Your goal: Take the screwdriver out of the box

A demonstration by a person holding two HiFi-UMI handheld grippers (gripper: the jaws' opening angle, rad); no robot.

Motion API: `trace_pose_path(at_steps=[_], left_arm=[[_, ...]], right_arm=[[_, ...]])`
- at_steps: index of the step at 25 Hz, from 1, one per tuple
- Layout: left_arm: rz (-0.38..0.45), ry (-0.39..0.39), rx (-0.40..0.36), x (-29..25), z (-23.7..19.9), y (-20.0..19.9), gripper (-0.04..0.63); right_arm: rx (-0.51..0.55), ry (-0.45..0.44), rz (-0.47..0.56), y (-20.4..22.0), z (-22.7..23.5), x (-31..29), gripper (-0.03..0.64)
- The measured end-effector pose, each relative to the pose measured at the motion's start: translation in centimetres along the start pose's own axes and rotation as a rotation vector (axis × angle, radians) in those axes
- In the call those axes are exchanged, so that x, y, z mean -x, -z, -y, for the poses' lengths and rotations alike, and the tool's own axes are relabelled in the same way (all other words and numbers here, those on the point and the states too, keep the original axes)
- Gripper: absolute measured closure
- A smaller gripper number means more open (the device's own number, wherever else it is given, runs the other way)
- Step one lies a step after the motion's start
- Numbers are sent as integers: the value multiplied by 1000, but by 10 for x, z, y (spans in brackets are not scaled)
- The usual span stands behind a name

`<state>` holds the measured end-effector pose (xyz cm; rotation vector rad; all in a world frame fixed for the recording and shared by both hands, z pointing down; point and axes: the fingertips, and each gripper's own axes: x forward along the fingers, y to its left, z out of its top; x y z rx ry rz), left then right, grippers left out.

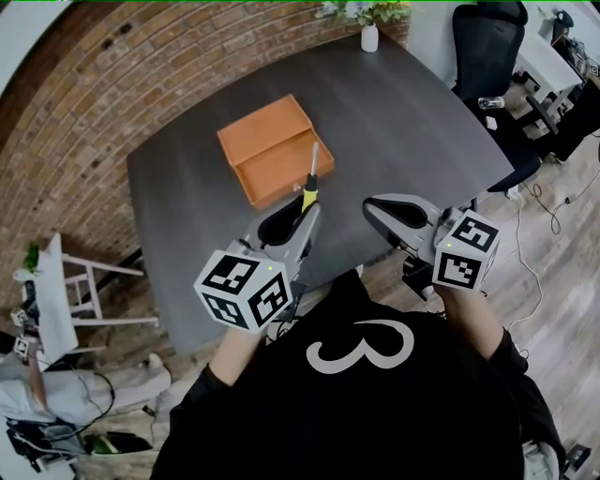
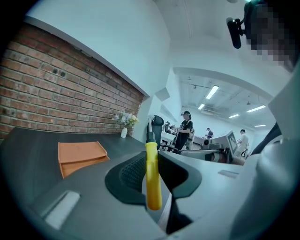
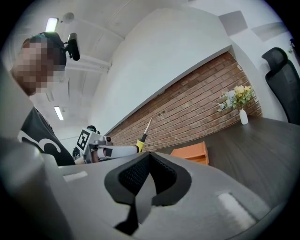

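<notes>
The screwdriver (image 1: 309,184) has a yellow and black handle and a thin metal shaft that points up and away from me. My left gripper (image 1: 298,217) is shut on its handle (image 2: 152,176) and holds it in the air in front of my chest, clear of the box. The orange box (image 1: 275,150) lies on the dark table (image 1: 403,112) beyond the left gripper. My right gripper (image 1: 382,214) hangs level to the right with its jaws together and nothing between them (image 3: 145,180). In the right gripper view the screwdriver (image 3: 143,133) sticks up from the left gripper.
A white vase with flowers (image 1: 369,28) stands at the table's far edge by the brick wall (image 1: 84,103). Black office chairs (image 1: 487,47) stand at the right. A white step stool (image 1: 75,291) is on the floor at the left. Several people stand far back in the room (image 2: 185,131).
</notes>
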<state>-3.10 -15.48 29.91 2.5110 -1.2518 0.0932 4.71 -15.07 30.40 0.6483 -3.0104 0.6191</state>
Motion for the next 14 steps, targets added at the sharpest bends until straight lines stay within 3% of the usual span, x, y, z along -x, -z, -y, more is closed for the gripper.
trace_pose_path(at_steps=[14], left_arm=[[6,15,-13,-8,-6,-7,499]], right_arm=[[-2,13,8,-5,9,-6,615]])
